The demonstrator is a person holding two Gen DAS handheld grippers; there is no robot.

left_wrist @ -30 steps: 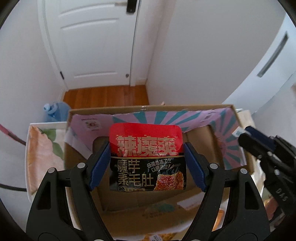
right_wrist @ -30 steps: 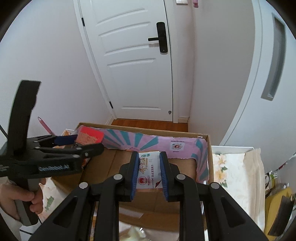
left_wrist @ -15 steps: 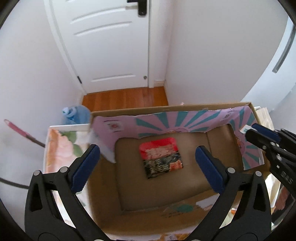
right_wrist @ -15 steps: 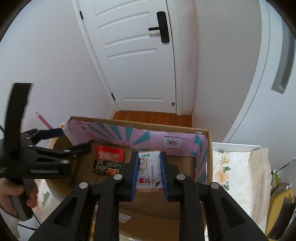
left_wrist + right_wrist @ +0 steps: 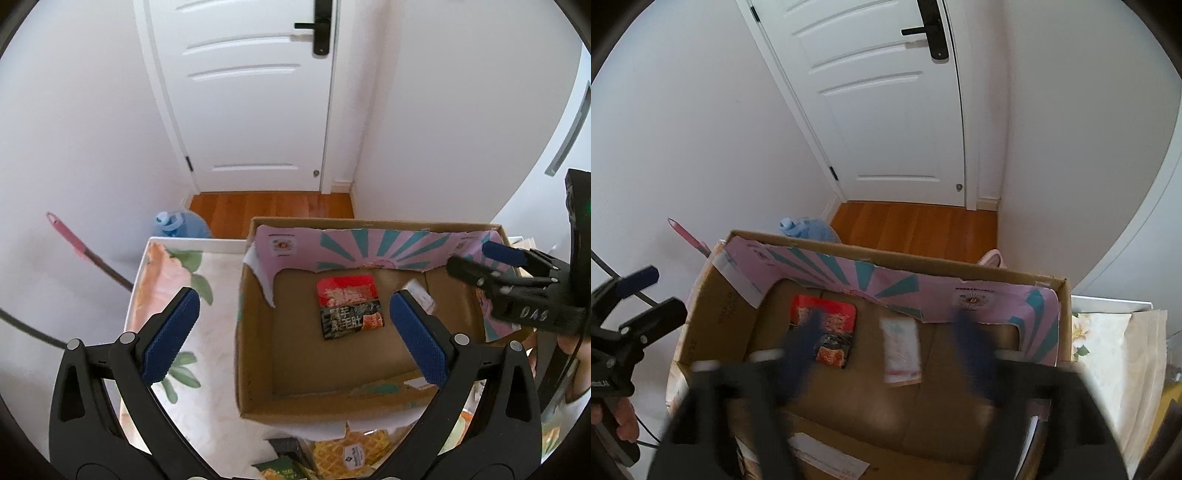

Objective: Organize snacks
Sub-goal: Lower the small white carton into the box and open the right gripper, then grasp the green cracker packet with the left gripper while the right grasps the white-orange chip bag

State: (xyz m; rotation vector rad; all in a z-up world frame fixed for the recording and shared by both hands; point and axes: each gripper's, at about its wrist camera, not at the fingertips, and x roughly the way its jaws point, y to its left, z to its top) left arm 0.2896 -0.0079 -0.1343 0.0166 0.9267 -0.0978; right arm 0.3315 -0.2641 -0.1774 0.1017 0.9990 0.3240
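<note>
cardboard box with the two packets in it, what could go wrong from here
1. The right gripper is motion-blurred, open, low over the white packet; a hasty pull-out could clip it or the torn pink liner.
2. The left gripper hangs open over the near left wall of the cardboard box; catching that wall could shift the box.
3. The red and black packet lies loose and flat; later drops may bury it.
</note>
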